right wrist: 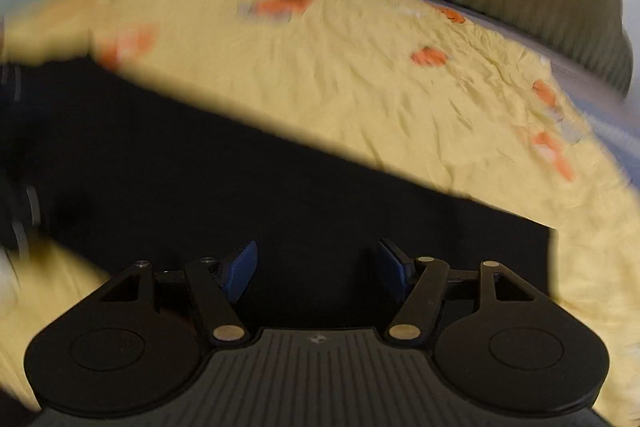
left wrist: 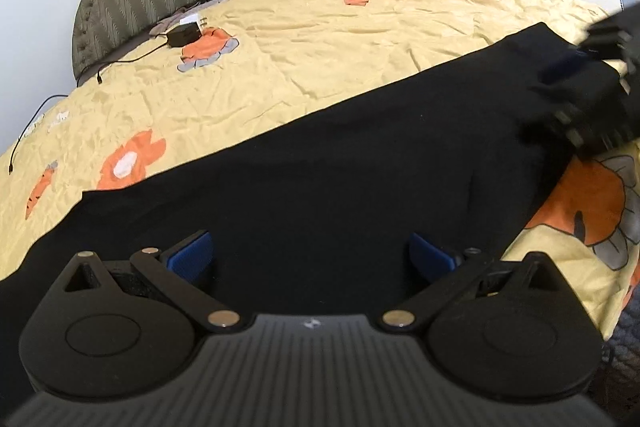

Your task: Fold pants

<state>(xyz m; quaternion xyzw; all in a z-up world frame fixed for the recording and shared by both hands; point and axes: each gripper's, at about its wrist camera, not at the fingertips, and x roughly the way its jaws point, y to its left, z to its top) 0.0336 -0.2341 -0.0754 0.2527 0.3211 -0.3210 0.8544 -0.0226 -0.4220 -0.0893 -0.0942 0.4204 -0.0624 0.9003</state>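
The black pants [left wrist: 320, 163] are being spanned beneath both wide-open, empty grippers: left gripper [left wrist: 310, 253] and right gripper [right wrist: 318, 265].

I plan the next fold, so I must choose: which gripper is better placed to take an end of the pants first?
Probably the left gripper: it sits open, steady and sharp over the pants. The right gripper is also open over them, but its view is blurred.
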